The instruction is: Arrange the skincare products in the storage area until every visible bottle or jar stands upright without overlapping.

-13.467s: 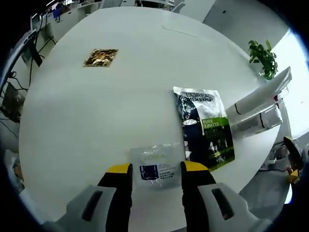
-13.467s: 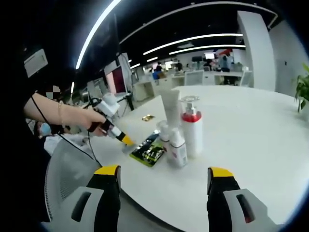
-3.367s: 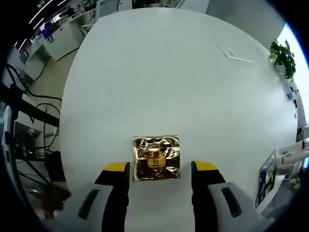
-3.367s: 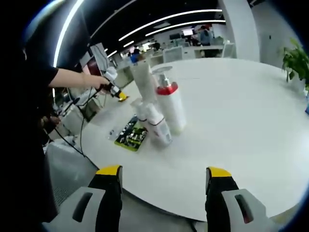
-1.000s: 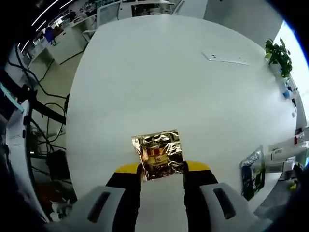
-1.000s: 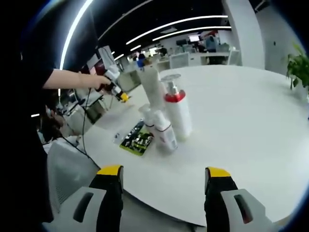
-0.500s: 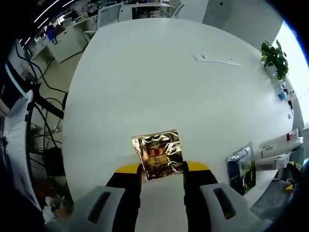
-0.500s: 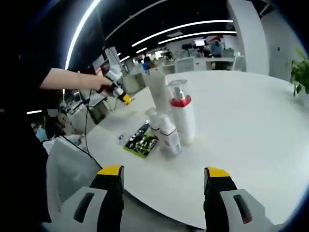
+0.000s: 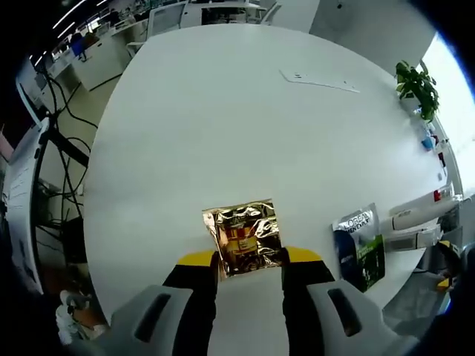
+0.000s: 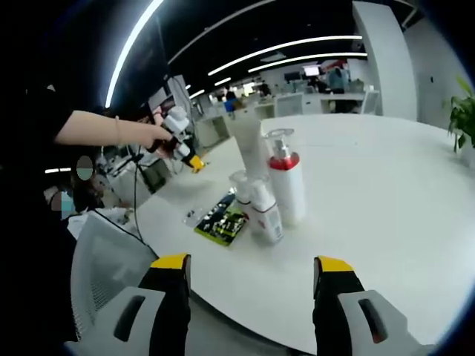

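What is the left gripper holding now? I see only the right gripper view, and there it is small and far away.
Observer: The left gripper is shut on a gold foil sachet, gripping its near edge.
Operator: Is there something on the table near the sachet?
Observer: Yes, a dark sachet with a green panel lies flat to its right, close to the table's edge.
Operator: Are the bottles lying there too?
Observer: In the left gripper view the white bottles appear sideways beyond that dark sachet, but the right gripper view shows them standing upright.
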`<act>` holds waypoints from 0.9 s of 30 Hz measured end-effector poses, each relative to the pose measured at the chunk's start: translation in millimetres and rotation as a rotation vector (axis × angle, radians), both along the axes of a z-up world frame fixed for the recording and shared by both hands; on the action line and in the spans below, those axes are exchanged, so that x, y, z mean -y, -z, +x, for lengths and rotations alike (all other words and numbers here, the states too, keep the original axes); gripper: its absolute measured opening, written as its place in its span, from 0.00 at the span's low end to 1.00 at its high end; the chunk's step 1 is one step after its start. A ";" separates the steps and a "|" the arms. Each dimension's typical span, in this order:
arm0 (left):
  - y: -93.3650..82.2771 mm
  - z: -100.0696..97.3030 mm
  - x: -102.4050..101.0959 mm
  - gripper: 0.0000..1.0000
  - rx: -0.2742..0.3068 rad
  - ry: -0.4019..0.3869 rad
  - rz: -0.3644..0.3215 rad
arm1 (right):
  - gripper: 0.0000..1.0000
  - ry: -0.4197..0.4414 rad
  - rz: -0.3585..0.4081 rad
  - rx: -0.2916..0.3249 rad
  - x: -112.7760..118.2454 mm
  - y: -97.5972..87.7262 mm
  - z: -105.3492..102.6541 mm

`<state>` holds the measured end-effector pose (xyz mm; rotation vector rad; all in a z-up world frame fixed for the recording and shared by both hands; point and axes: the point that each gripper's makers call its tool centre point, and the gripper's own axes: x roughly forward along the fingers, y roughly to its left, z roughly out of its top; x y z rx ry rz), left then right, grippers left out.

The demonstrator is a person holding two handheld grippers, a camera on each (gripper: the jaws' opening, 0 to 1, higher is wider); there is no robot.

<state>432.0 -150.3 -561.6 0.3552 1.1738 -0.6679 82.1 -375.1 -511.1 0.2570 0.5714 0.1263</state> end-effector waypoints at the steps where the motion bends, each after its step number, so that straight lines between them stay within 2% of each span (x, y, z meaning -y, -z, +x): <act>1: 0.0 -1.5 0.1 0.38 0.000 0.000 0.000 | 0.69 -0.003 -0.001 0.002 -0.6 -0.2 0.0; 3: -0.9 -8.7 0.8 0.38 0.001 0.005 0.000 | 0.69 -0.006 -0.003 0.005 -0.9 -0.7 0.2; 4: -0.5 -5.7 3.2 0.38 -0.002 0.006 -0.001 | 0.69 -0.008 -0.004 0.007 -1.0 -1.0 0.3; 7: -2.1 -24.1 6.0 0.38 -0.002 0.004 -0.004 | 0.69 -0.011 -0.004 0.014 -1.7 -3.1 0.1; 10: 1.1 -30.1 7.5 0.38 -0.011 0.010 -0.003 | 0.69 -0.014 -0.006 0.018 -1.8 -4.2 0.7; 14: 10.7 -33.9 13.0 0.38 -0.032 0.017 -0.008 | 0.69 -0.019 -0.007 0.022 -3.1 -5.2 0.8; 21: 19.6 -60.3 28.1 0.38 -0.054 0.031 -0.015 | 0.69 -0.038 -0.009 0.021 -7.9 -5.7 0.1; 24: 30.1 -58.5 29.9 0.38 -0.068 0.035 -0.015 | 0.69 -0.042 -0.009 0.021 -9.1 -6.0 -0.3; 27: 31.0 -67.5 39.0 0.38 -0.072 0.035 -0.018 | 0.69 -0.042 -0.010 0.023 -9.6 -6.1 -1.0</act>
